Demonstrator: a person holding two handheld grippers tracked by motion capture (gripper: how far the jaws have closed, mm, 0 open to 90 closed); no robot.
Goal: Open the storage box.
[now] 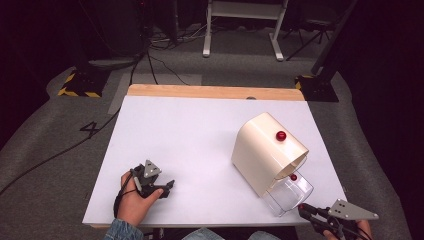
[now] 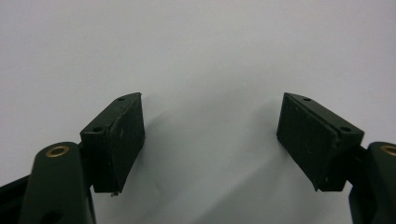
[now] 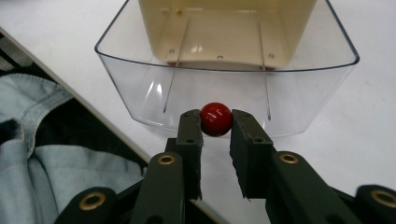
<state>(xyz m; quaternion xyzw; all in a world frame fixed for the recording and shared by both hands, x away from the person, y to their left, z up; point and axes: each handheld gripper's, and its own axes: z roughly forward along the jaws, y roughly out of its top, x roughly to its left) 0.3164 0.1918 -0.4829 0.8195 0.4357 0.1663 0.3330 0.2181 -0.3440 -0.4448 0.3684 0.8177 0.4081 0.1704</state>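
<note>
Clear plastic drawer [image 3: 224, 100] with its red knob [image 3: 216, 119] is what my right claw [image 3: 215, 128] has hold of — in the right gripper view the two black jaws sit pressed against either side of that small glossy ball, pinching it at their tips. I see the drawer pulled partway out of the cream cabinet [image 1: 265, 150], its transparent front wall toward me and the cabinet's cream interior showing behind and above it. From the high view the cabinet stands on the right half of the white tabletop [image 1: 190, 145], turned at an angle, with a second red knob [image 1: 281, 135] on its upper face. The drawer [image 1: 290, 192] sticks out of its low end toward the near right corner of the tabletop, and the lower knob [image 1: 293, 177] shows just under the cabinet's edge. My right claw [image 1: 306, 210] comes in from the bottom right, beside the tabletop's near edge, a grey three-cornered plate on top of it.

My left claw [image 1: 167, 186] rests on the near left part of the tabletop, well apart from the cabinet, held in a hand [image 1: 134, 200] with a denim cuff. In the left gripper view its jaws [image 2: 210, 140] stand spread wide — nothing but bare white surface between them.
</note>
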